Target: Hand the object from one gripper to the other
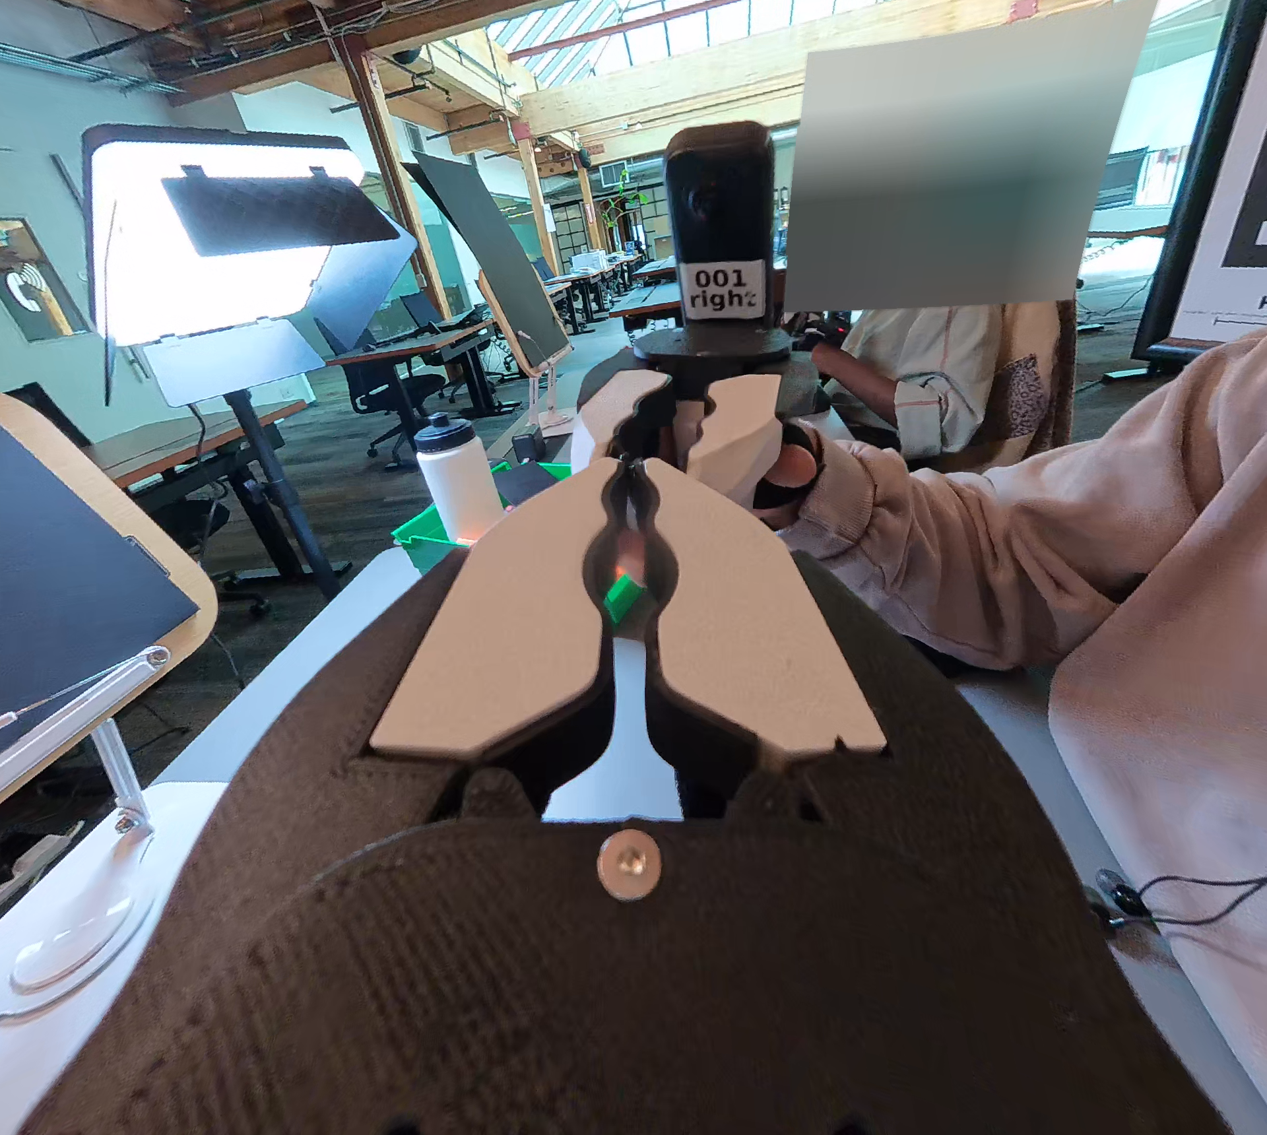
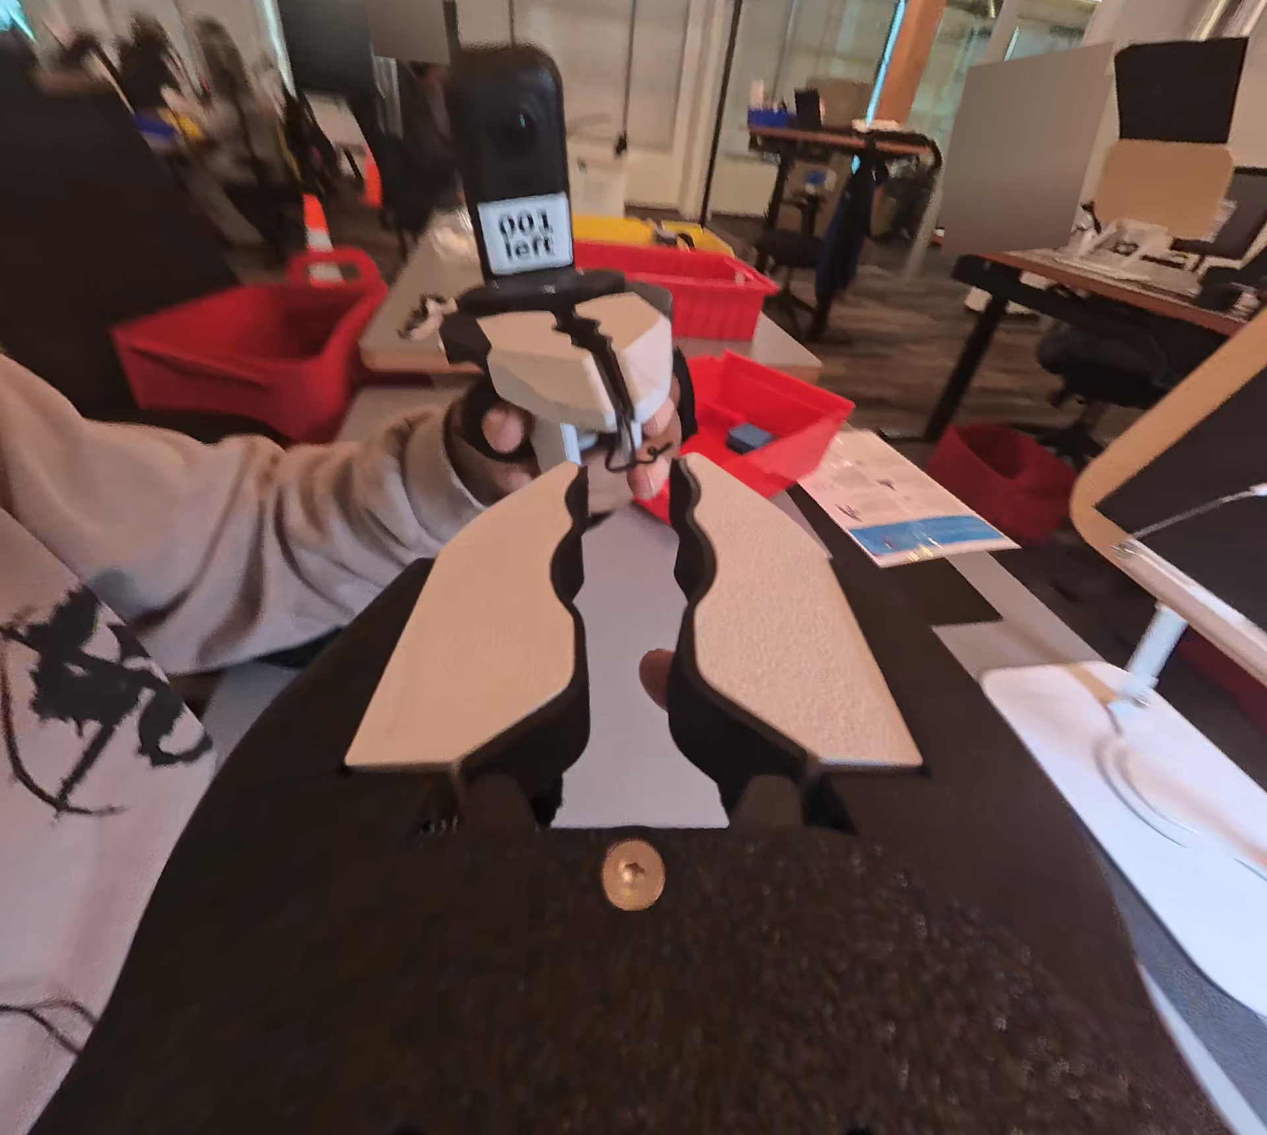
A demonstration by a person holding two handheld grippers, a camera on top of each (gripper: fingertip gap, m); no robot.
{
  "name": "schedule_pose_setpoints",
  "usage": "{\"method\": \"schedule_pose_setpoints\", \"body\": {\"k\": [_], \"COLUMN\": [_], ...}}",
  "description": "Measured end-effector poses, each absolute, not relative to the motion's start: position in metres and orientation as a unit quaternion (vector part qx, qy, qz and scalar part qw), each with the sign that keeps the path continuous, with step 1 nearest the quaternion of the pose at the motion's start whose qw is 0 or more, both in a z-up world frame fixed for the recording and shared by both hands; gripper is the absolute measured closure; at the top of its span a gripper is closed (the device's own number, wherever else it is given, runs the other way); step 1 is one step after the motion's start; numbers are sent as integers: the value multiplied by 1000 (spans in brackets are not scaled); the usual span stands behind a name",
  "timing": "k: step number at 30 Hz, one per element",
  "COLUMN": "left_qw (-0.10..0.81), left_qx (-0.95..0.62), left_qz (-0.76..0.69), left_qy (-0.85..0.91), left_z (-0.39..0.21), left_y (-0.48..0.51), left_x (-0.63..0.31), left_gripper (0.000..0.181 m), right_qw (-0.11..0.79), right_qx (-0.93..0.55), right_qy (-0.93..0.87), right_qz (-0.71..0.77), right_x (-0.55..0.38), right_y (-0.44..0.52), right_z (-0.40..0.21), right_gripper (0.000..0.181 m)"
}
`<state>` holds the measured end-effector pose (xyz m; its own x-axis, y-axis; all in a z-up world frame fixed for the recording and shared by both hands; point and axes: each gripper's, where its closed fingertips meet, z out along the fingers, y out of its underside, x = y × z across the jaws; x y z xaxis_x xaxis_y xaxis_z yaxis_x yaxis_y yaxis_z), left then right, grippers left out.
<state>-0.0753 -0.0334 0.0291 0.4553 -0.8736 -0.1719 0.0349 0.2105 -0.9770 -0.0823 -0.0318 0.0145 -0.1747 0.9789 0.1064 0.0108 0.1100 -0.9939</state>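
Observation:
My left gripper [image 1: 632,470] has its fingers closed together at the tips. In the right wrist view it [image 2: 620,413] faces me, shut on a thin black cord-like object [image 2: 627,451] whose looped end hangs below its fingertips. My right gripper [image 2: 629,471] is open, its two tips on either side of the hanging end; I cannot tell if they touch it. In the left wrist view the right gripper [image 1: 658,451] sits open just beyond my left fingertips, nose to nose with them. The object is barely visible there.
A green bin [image 1: 425,526] and a white bottle with black cap [image 1: 456,478] stand behind left. Red bins [image 2: 761,416] [image 2: 247,348] and a paper sheet [image 2: 898,512] lie on the table. Boards on white-based stands [image 2: 1165,759] [image 1: 68,588] flank the sides. A sleeve [image 1: 1028,519] is right. My two grippers' fingertips are within a few centimetres of each other.

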Motion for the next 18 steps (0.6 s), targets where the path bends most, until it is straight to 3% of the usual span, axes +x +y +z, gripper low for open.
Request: {"method": "schedule_pose_setpoints", "body": {"k": [3,6,9,12,15,18], "left_qw": [662,662,657,586,513,482], "left_qx": [-529,-536,-537,-556,-516,-535], "left_qz": [-353,-372,-426,-529,-652,-668], "left_qy": [396,369,313,261,212,189], "left_z": [23,22,28,24,31,21], "left_y": [-29,-22,-15,-11,-17,-10], "left_x": [-73,-74,-82,-83,-79,-72], "left_gripper": [180,176,165,160,156,157], "right_qw": [471,520,653,776,828,838], "right_qx": [-432,-421,-373,-266,-146,-90], "right_qy": [-550,-552,-558,-551,-540,-531], "right_qz": [538,498,350,152,-31,-88], "right_x": [-82,-75,-63,-51,-51,-59], "right_y": [-30,-22,-5,-4,-12,-17], "right_z": [16,16,24,37,33,21], "right_gripper": [175,179,179,179,179,179]}}
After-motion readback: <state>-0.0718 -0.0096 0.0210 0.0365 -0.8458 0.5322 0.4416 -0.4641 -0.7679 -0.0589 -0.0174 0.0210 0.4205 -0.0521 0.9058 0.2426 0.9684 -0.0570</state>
